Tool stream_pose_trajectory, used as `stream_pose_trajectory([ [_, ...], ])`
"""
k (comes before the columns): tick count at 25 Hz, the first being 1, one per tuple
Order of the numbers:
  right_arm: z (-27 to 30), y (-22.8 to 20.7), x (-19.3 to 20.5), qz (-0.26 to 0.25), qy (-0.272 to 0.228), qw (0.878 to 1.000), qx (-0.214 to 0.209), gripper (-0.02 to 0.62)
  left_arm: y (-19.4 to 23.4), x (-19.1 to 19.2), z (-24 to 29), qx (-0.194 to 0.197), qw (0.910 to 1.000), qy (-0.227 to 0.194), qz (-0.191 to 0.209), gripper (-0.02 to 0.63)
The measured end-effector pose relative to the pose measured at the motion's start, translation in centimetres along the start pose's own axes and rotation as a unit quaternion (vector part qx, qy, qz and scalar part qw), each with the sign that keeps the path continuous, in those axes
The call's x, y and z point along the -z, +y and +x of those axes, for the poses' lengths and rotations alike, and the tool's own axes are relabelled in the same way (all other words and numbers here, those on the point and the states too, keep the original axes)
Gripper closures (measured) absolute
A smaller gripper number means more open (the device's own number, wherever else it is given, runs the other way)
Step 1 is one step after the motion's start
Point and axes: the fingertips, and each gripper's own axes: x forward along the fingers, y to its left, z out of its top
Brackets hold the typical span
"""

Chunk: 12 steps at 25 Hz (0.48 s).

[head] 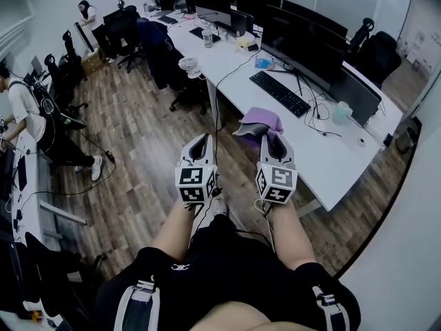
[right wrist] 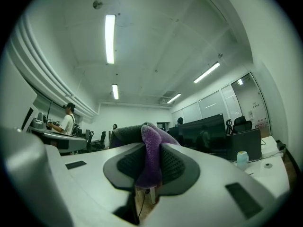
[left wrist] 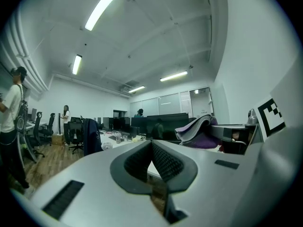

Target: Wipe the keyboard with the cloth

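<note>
While the left gripper (head: 200,143) and right gripper (head: 274,143) sit side by side in the head view, the purple cloth (head: 260,121) hangs from the right one; the black keyboard (head: 280,93) lies on the white desk (head: 324,158) beyond, apart from the cloth; left gripper view: jaws closed together, nothing between; right gripper view: jaws clamped on a cloth fold.

**Surroundings: open office**

Long white desk (head: 337,164) on a wooden floor (head: 138,129). A row of dark monitors (head: 303,40) runs along it, and a pale bottle (head: 342,111) stands near its right end. Small white fan (head: 188,65) close to the desk's left edge, beside a dark jacket (head: 157,50) draped on a chair. One person (head: 87,14) stands far back, another (head: 24,109) at left. Ceiling strip lights (right wrist: 110,38) lit.
</note>
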Motion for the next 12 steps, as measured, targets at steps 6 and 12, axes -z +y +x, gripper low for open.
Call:
stream_pose_trajectory([
  [6, 3.5, -0.9, 0.8, -0.001, 0.005, 1.0, 0.008, 0.503, 1.0, 0.5, 3.5, 0.008, 1.0, 0.0, -0.003, 0.595],
  [12, 9.1, -1.8, 1.8, -0.005, 0.012, 1.0, 0.011, 0.505, 3.4, 1.4, 9.1, 0.008, 0.9998, 0.011, -0.012, 0.595],
])
